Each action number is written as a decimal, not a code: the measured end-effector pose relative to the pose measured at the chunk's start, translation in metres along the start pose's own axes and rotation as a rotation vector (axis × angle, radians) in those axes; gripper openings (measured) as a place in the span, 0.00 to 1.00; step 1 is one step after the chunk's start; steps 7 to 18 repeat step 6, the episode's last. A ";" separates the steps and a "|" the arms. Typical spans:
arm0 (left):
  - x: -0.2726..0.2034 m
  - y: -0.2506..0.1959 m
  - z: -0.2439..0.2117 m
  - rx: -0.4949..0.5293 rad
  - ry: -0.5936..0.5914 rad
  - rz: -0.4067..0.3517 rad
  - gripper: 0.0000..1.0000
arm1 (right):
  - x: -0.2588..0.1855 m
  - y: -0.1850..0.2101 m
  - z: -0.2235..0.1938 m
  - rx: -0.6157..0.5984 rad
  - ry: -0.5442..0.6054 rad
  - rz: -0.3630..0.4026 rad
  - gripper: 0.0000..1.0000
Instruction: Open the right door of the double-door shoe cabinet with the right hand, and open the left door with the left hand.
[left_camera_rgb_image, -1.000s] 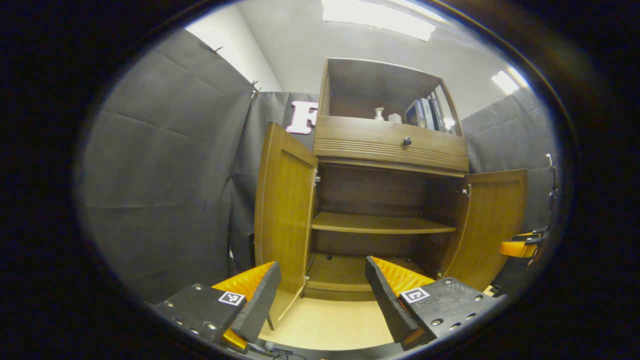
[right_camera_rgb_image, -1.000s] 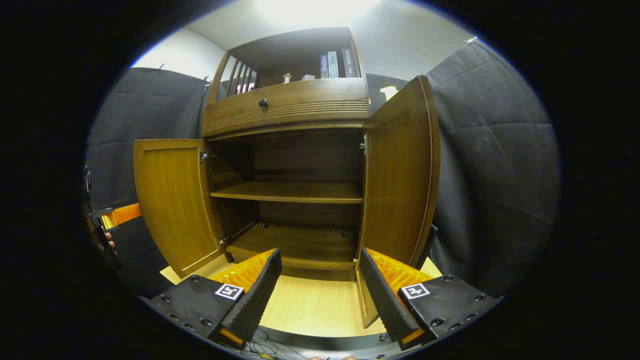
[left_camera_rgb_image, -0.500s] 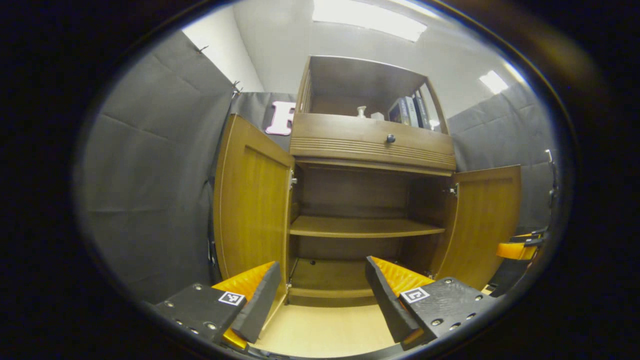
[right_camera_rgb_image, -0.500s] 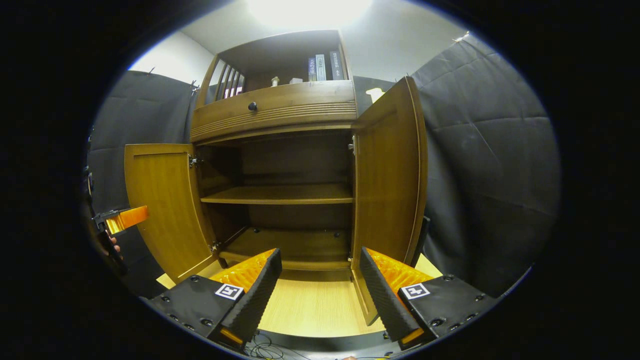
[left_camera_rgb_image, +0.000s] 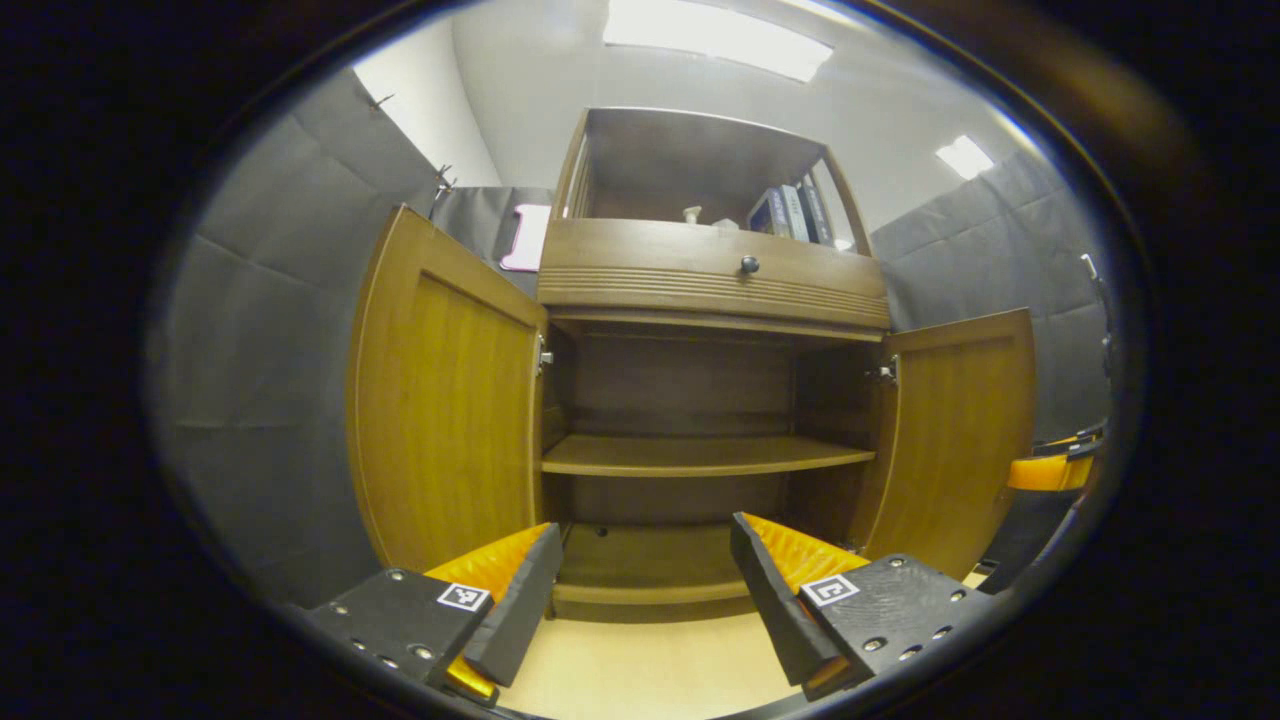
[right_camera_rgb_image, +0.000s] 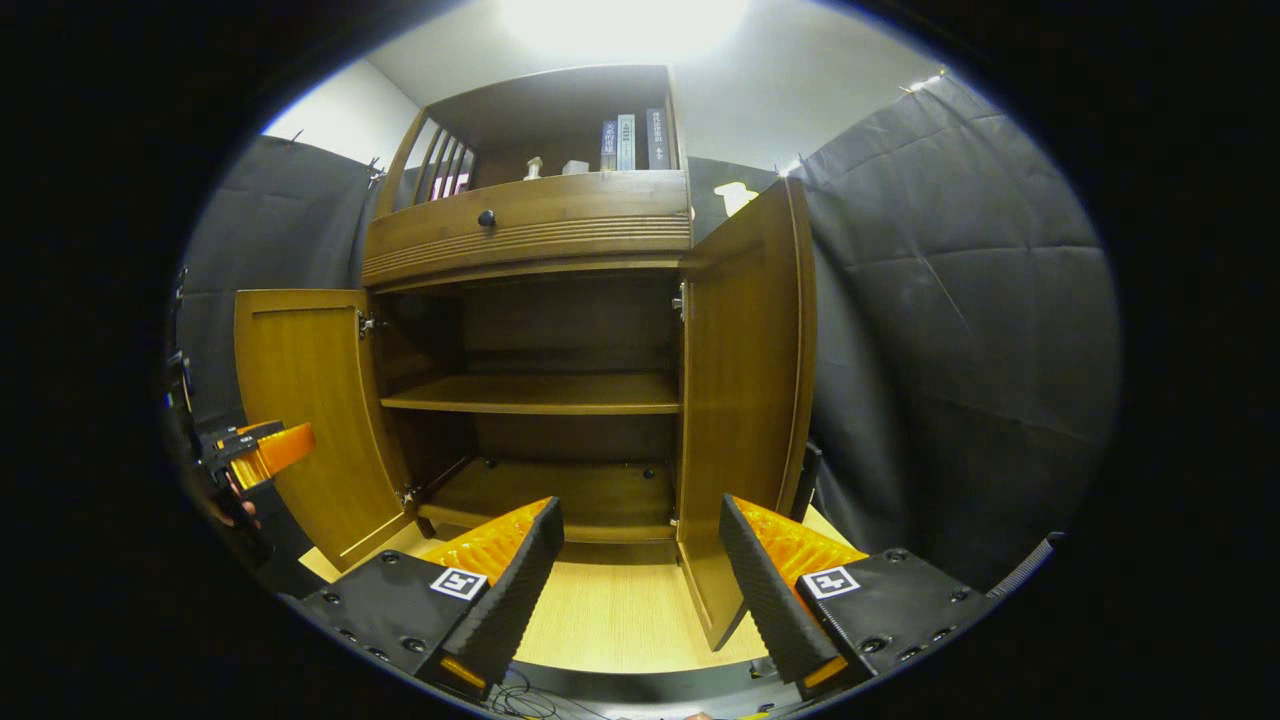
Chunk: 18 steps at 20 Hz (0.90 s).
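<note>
While both doors hang open, the brown wooden double-door shoe cabinet (left_camera_rgb_image: 700, 400) is seen at the centre of the left gripper view, and its lower compartment is shown bare: one wooden middle shelf (left_camera_rgb_image: 700, 455) and a bottom board (left_camera_rgb_image: 650, 560) with nothing on them. Above the grooved drawer with a dark round knob (left_camera_rgb_image: 749, 264), an open top shelf is seen with a few upright books (left_camera_rgb_image: 790, 212) and a small pale bottle (left_camera_rgb_image: 692, 214). The wooden left door (left_camera_rgb_image: 445, 400) is swung out at centre left, the wooden right door (left_camera_rgb_image: 960, 430) at centre right. In the right gripper view the right door (right_camera_rgb_image: 745, 400) is seen right of centre, edge-on and near. The left gripper (left_camera_rgb_image: 640, 590) is held wide apart, gripping nothing; the right gripper (right_camera_rgb_image: 638, 585) is likewise spread wide and empty.
</note>
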<state>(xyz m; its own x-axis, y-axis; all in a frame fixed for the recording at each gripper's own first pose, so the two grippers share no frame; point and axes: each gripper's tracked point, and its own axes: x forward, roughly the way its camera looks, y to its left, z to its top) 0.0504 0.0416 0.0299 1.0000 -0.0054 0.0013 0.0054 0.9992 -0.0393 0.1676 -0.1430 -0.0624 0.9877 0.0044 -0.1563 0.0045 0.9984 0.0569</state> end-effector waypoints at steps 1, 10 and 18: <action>0.000 0.000 -0.001 -0.004 -0.002 -0.001 1.00 | 0.000 -0.002 0.002 -0.005 0.003 -0.002 0.96; 0.005 -0.007 -0.016 -0.023 0.019 -0.009 0.96 | -0.004 -0.006 0.007 -0.042 0.001 0.019 0.96; 0.005 -0.007 -0.016 -0.023 0.019 -0.009 0.96 | -0.004 -0.006 0.007 -0.042 0.001 0.019 0.96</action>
